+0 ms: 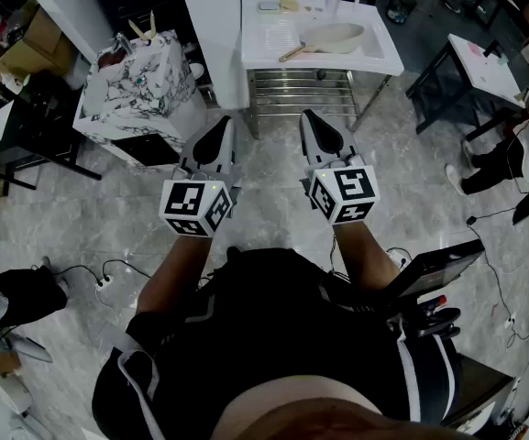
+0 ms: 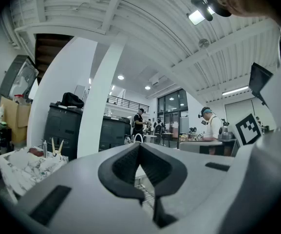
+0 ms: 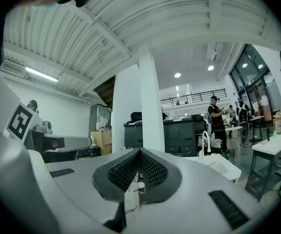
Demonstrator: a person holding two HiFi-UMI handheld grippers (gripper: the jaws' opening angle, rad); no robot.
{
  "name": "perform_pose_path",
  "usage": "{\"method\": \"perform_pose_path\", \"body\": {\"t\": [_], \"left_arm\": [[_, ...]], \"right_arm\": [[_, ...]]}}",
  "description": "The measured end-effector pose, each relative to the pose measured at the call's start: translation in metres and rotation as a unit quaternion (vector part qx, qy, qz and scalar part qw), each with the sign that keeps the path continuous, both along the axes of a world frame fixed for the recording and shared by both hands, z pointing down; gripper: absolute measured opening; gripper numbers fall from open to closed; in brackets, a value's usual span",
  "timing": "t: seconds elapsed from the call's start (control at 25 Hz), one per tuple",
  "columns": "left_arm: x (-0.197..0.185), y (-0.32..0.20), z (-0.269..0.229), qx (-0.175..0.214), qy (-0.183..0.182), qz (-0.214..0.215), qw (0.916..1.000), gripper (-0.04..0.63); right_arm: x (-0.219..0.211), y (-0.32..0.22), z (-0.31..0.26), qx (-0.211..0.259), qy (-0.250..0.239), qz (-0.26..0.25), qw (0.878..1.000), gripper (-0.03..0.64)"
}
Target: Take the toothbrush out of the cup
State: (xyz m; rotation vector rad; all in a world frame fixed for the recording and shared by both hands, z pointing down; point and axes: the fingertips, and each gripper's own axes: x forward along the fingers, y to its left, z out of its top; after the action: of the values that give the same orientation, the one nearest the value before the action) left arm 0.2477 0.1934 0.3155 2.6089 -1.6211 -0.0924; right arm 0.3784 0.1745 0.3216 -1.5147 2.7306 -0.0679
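Note:
Both grippers are held level in front of me over the floor, far from any cup. My left gripper (image 1: pixel 216 128) is shut, its dark pads meeting with nothing between them (image 2: pixel 139 146). My right gripper (image 1: pixel 313 117) is shut too and holds nothing (image 3: pixel 140 153). Two pale upright sticks (image 1: pixel 145 27), possibly toothbrush handles, rise from the marbled counter (image 1: pixel 140 90) ahead to the left. They also show in the left gripper view (image 2: pixel 57 147). I cannot make out the cup that holds them.
A white sink table (image 1: pixel 383 60) with a basin (image 1: pixel 337 37) and a wire shelf below stands straight ahead. A white pillar (image 1: pixel 214 26) rises between it and the counter. Dark tables and a person (image 1: pixel 512 159) are to the right. Cables (image 1: pixel 99 278) lie on the floor to the left.

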Motion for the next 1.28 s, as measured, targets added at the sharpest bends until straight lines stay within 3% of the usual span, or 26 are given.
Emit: {"method": "perform_pose_path", "body": {"t": [0.84,1.28], "left_arm": [[-0.015,-0.001,0.001,-0.005,0.007,0.013,0.9999,0.003],[-0.06,0.0,0.0,-0.003,0.014,0.009,0.9999,0.003]], "right_arm": [[-0.019,-0.005,0.002,-0.006,0.004,0.01,1.0,0.023],[-0.072,-0.006,-0.004,0.004,0.01,-0.008,1.0,0.024]]}}
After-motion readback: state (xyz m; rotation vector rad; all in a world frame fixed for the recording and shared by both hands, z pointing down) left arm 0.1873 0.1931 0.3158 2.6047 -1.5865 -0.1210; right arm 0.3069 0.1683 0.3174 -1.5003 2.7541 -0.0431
